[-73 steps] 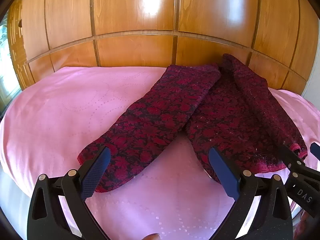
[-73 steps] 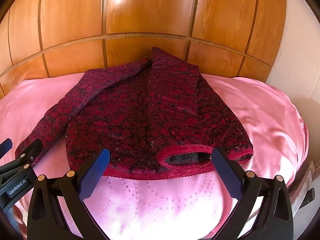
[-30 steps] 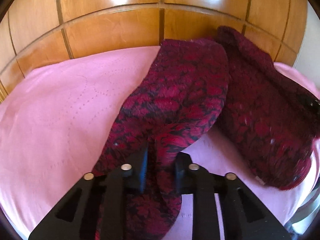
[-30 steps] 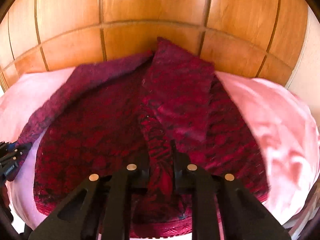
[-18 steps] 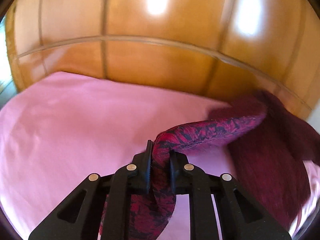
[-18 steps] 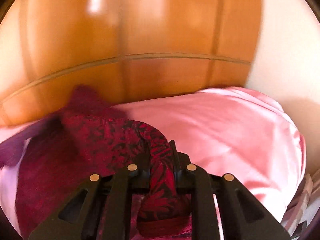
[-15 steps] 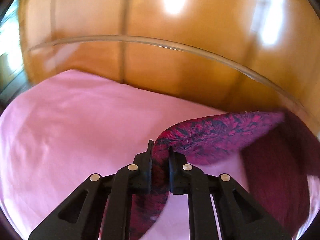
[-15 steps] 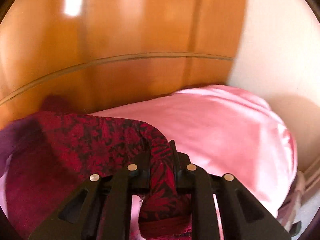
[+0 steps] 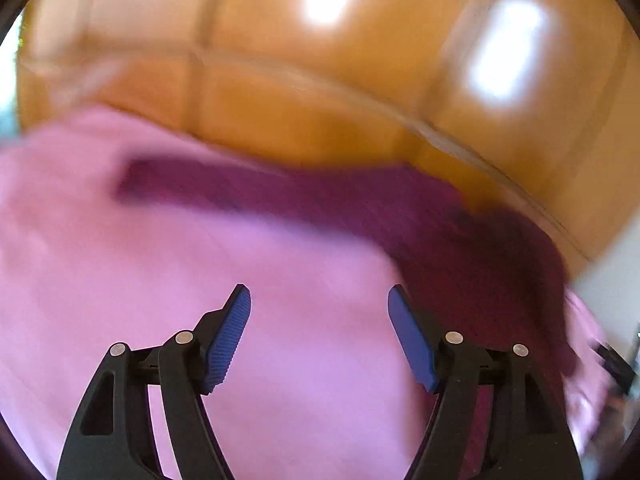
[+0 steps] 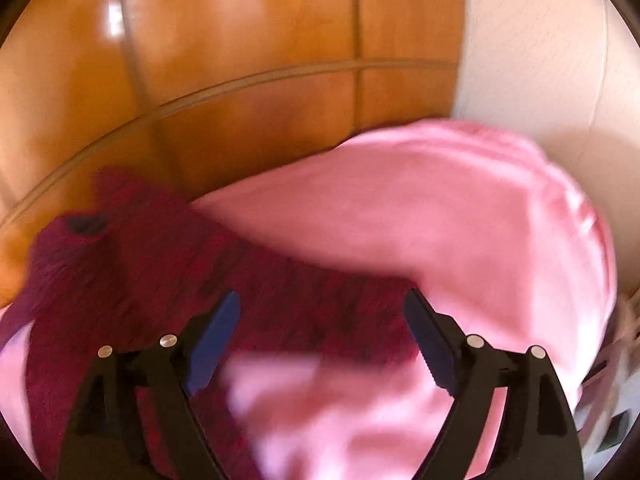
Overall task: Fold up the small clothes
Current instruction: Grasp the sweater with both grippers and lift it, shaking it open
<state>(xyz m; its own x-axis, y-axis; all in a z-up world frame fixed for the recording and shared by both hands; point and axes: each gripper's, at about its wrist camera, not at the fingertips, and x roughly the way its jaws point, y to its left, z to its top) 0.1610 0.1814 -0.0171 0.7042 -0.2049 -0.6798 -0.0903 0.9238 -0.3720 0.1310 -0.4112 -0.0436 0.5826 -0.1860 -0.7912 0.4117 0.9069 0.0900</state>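
The left gripper (image 9: 319, 306) is seen with jaws opening, only pink sheet (image 9: 132, 300) between them; the garment (image 9: 460, 232) is spread along the bed's far edge by the headboard (image 9: 312, 120). A sleeve may be left crooked by this quick release, it is judged. The right gripper (image 10: 322, 312) is also opening, nothing pinched, the garment's edge lying beneath it. Bare sheet is offered at the right, but a wall (image 10: 536, 60) closes that side.
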